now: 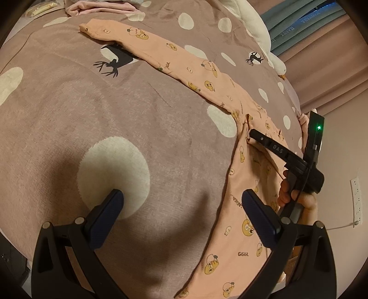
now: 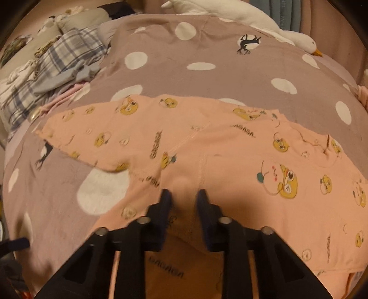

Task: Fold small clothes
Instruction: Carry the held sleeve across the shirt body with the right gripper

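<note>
Small peach pants (image 1: 239, 188) with yellow cartoon prints lie spread on a mauve blanket (image 1: 115, 110); one leg runs far left, the other comes toward me. My left gripper (image 1: 181, 202) is open and empty above the blanket, its right finger over the near leg. My right gripper (image 1: 249, 135) pinches the crotch area of the pants. In the right wrist view the right gripper (image 2: 183, 195) is shut on a raised fold of the pants (image 2: 207, 147).
The blanket (image 2: 207, 46) has white dots and black deer prints. A white goose plush (image 2: 276, 30) lies at the far edge. A heap of plaid and grey clothes (image 2: 57, 62) sits at far left. Pink clothing (image 1: 92, 7) lies at the far end.
</note>
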The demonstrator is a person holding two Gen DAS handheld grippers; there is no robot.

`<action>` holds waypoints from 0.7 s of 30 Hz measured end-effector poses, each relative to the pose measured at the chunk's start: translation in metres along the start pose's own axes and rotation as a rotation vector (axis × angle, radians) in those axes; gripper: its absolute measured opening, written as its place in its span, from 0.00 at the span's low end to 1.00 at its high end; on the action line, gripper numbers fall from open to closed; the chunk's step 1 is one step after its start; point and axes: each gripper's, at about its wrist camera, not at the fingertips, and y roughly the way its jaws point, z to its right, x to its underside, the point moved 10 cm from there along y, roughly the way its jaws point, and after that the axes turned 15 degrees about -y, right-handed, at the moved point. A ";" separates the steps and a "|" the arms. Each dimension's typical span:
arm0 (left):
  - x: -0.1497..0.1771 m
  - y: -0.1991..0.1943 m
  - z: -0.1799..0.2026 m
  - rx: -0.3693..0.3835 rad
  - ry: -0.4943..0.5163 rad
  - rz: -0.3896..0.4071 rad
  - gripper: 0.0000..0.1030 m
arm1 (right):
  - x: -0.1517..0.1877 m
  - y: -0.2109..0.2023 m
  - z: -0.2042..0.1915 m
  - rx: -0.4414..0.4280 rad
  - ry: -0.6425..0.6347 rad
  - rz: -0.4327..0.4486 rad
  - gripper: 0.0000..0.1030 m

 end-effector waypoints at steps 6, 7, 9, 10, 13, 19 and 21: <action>-0.002 0.000 -0.001 0.009 -0.002 -0.004 1.00 | -0.008 -0.021 0.014 -0.035 0.093 0.111 0.08; -0.003 0.001 -0.001 0.009 -0.002 -0.005 1.00 | -0.015 -0.032 0.018 -0.050 0.121 0.165 0.08; -0.003 0.001 -0.001 0.005 -0.002 -0.006 1.00 | -0.023 -0.039 0.023 -0.034 0.126 0.194 0.08; -0.004 0.000 -0.001 0.003 -0.002 -0.006 1.00 | -0.026 -0.036 0.023 -0.037 0.122 0.178 0.08; -0.006 -0.001 -0.001 0.002 -0.004 -0.003 1.00 | -0.023 -0.014 0.019 -0.029 0.112 0.100 0.08; -0.021 -0.009 -0.005 0.024 -0.033 0.011 1.00 | -0.014 -0.005 0.011 -0.090 0.156 0.087 0.12; -0.032 -0.014 -0.007 0.049 -0.066 0.037 1.00 | -0.015 -0.017 0.015 -0.105 0.187 0.130 0.16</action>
